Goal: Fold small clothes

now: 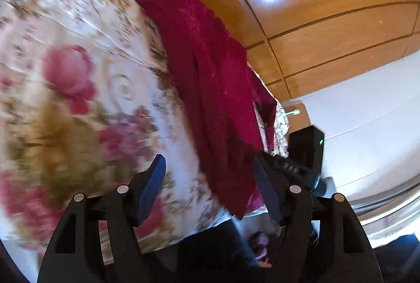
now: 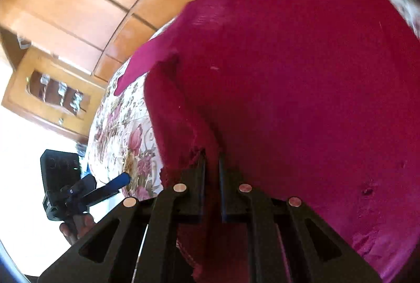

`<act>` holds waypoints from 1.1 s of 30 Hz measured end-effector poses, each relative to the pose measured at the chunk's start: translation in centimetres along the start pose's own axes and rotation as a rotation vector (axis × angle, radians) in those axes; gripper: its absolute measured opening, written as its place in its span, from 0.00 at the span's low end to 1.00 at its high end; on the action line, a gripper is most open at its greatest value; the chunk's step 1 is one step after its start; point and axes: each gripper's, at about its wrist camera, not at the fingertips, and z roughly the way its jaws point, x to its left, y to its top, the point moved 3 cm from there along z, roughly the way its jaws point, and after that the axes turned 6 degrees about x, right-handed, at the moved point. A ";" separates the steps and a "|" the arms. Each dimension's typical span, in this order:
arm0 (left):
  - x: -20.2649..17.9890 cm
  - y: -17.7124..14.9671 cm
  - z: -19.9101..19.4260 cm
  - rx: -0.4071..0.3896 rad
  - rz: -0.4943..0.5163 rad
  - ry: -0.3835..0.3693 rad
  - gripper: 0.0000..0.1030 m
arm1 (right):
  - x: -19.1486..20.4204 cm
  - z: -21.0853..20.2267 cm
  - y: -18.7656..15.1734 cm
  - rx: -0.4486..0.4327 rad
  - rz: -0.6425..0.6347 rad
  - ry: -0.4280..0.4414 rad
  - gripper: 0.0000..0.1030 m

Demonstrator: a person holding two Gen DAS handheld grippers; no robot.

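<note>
The garment was magenta; the bedspread cream with pink roses; the wardrobe honey-brown.
</note>
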 end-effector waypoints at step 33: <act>2.9 0.0 -3.2 0.213 0.071 0.585 0.05 | 7.2 2.8 -5.1 0.158 -0.417 -0.061 0.61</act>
